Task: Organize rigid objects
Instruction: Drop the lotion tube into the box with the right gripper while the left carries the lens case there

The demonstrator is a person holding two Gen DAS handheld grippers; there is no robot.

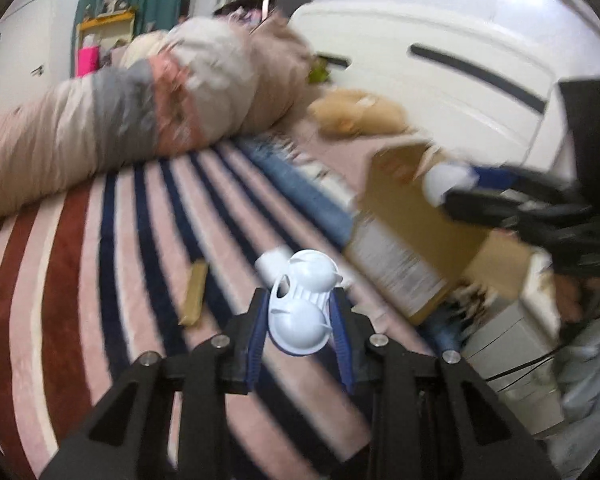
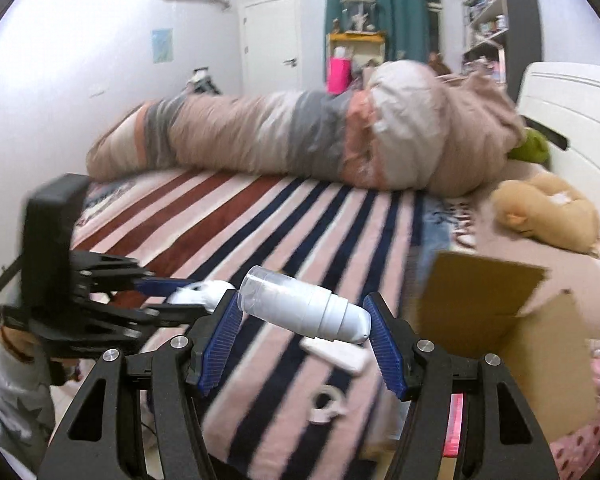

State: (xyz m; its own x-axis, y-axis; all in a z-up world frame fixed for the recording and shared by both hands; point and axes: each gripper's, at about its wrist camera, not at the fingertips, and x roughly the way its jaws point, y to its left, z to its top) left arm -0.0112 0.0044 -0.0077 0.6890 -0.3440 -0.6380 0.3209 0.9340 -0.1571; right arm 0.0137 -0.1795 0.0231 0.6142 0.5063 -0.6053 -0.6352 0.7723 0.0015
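The jaws of the left gripper pinch a pale blue moulded plastic piece with rounded domes and a slotted middle, its blue ribbed pads pressed against both sides, and the piece hangs clear above the striped bed cover. The jaws of the right gripper clasp a white cylindrical pump bottle with a clear cap lying crosswise between the blue pads, also lifted off the cover.

An open brown cardboard box stands at the right edge of the bed, one flap raised toward the bottle. In the left wrist view the same box sits just right of the held piece, with the right gripper in front of its opening.

On the cover under the right gripper lie a flat white oblong object and a small white ring-shaped piece, near each other but apart. A tan bar-shaped object, possibly wooden though blur hides detail, lies on the stripes left of the left gripper.

The wide middle of the cover is open. A long rolled quilt in beige, grey and pink bounds the far side, and a tan plush toy rests near the white headboard.
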